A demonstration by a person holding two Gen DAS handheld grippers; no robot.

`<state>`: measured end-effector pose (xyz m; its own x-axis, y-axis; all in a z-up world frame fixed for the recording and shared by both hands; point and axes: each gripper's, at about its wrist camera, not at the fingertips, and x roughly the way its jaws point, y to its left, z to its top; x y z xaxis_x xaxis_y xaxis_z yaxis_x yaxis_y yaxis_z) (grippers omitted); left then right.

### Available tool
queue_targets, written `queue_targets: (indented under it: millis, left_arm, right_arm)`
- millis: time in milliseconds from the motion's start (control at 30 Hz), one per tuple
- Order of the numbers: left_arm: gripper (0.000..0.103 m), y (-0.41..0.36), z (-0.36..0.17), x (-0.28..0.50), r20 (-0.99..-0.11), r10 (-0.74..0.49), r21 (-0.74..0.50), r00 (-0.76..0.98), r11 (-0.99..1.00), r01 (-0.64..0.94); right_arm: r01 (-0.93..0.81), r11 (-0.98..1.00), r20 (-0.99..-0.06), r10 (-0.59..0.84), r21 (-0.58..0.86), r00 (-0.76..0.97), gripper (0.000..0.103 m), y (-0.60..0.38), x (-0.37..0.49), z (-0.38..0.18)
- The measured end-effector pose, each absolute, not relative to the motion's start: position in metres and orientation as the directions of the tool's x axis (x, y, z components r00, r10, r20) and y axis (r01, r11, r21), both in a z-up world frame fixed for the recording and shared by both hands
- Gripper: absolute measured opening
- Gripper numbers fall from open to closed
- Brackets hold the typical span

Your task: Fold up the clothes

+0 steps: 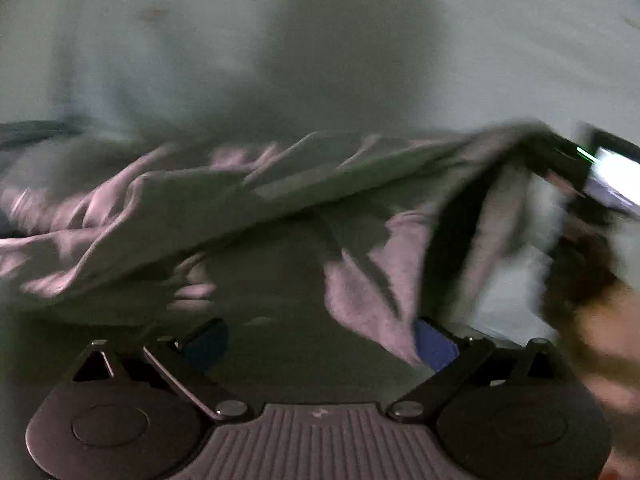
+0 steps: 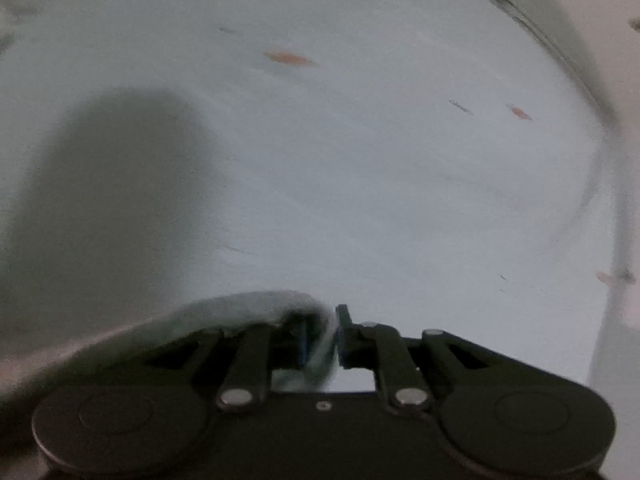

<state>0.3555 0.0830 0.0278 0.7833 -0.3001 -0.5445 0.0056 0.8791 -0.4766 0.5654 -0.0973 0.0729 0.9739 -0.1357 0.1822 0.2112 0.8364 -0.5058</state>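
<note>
A grey garment [image 1: 248,208] is seen lying rumpled on the pale counter [image 1: 500,60], with one corner lifted clear of the counter by the right claw [image 2: 326,340], whose fingers are pinched narrowly on a fold of the cloth. The left claw [image 1: 316,340] is held wide, with nothing gripped between its blue pads [image 1: 436,342], although cloth is draped just beside the right-hand pad. A fold or spreading step is judged to be in hand; for the next move, a second corner would need to be taken by the left claw so the cloth can be drawn flat. The kind of garment cannot be told through the blur, and its far left part is cut off.
</note>
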Motion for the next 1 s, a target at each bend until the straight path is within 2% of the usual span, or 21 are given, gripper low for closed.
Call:
queue_targets:
  millis: [33,67,100,133,200,233,333,400,500,600,633,700,733,767,900,1000]
  left_arm:
    - [0.098,0.064,0.031,0.359,-0.551,-0.330,-0.458,0.767,0.887,0.053]
    - [0.098,0.050,0.032,0.361,-0.564,-0.327,-0.424,0.758,0.903,0.073]
    - [0.098,0.036,0.029,0.362,-0.590,-0.309,-0.374,0.746,0.924,0.087]
    - [0.098,0.027,0.023,0.364,-0.622,-0.289,-0.330,0.728,0.940,0.092]
    - [0.098,0.017,0.009,0.367,-0.673,-0.256,-0.252,0.694,0.961,0.111]
    - [0.098,0.016,-0.002,0.370,-0.700,-0.236,-0.204,0.673,0.971,0.129]
    - [0.098,0.010,-0.038,0.386,-0.786,-0.176,-0.068,0.592,0.977,0.201]
    - [0.098,0.006,-0.064,0.400,-0.819,-0.197,-0.048,0.538,0.959,0.279]
    - [0.098,0.004,-0.106,0.429,-0.850,-0.245,-0.019,0.466,0.899,0.438]
    - [0.096,-0.015,-0.159,0.445,-0.875,-0.181,0.127,0.449,0.809,0.574]
    - [0.092,-0.019,-0.170,0.447,-0.867,-0.167,0.170,0.469,0.786,0.595]
    - [0.058,-0.022,-0.175,0.445,-0.829,-0.191,0.205,0.526,0.771,0.603]
    - [0.040,-0.020,-0.169,0.448,-0.823,-0.195,0.195,0.533,0.784,0.589]
    - [0.007,-0.018,-0.163,0.450,-0.818,-0.199,0.186,0.540,0.797,0.575]
    - [0.008,0.012,-0.106,0.475,-0.748,-0.213,0.150,0.628,0.868,0.473]
    - [0.008,0.070,-0.051,0.532,-0.629,-0.099,0.219,0.771,0.929,0.298]
  right_arm:
    - [0.222,0.821,0.115,-0.190,-0.525,0.975,0.027,-0.112,0.587,0.072]
    - [0.155,0.823,-0.018,-0.196,-0.546,0.980,0.042,-0.128,0.604,0.061]
    - [0.082,0.826,-0.152,-0.199,-0.557,0.968,0.048,-0.143,0.621,0.050]
    - [0.008,0.829,-0.284,-0.201,-0.558,0.937,0.046,-0.159,0.637,0.038]
    - [0.001,0.883,-0.382,-0.204,-0.470,0.902,0.054,-0.187,0.631,0.010]
    - [-0.007,0.914,-0.460,-0.198,-0.406,0.865,0.054,-0.201,0.621,-0.010]
    - [0.060,0.953,-0.588,-0.231,-0.296,0.776,0.056,-0.214,0.580,-0.060]
    - [0.110,0.962,-0.673,-0.255,-0.251,0.694,0.056,-0.220,0.545,-0.096]
    - [0.150,0.974,-0.759,-0.227,-0.171,0.610,0.056,-0.216,0.522,-0.124]
    - [0.197,0.976,-0.833,-0.186,-0.094,0.521,0.055,-0.212,0.498,-0.151]
    - [0.215,0.974,-0.855,-0.169,-0.069,0.490,0.055,-0.210,0.490,-0.160]
    - [0.252,0.968,-0.894,-0.132,-0.022,0.428,0.054,-0.208,0.474,-0.178]
    - [0.248,0.969,-0.886,-0.129,-0.016,0.445,0.054,-0.207,0.473,-0.175]
    - [0.243,0.970,-0.877,-0.126,-0.012,0.463,0.053,-0.206,0.473,-0.172]
    - [0.227,0.973,-0.840,-0.163,-0.049,0.517,0.052,-0.186,0.479,-0.183]
    - [0.209,0.973,-0.816,-0.200,-0.099,0.542,0.052,-0.178,0.477,-0.177]
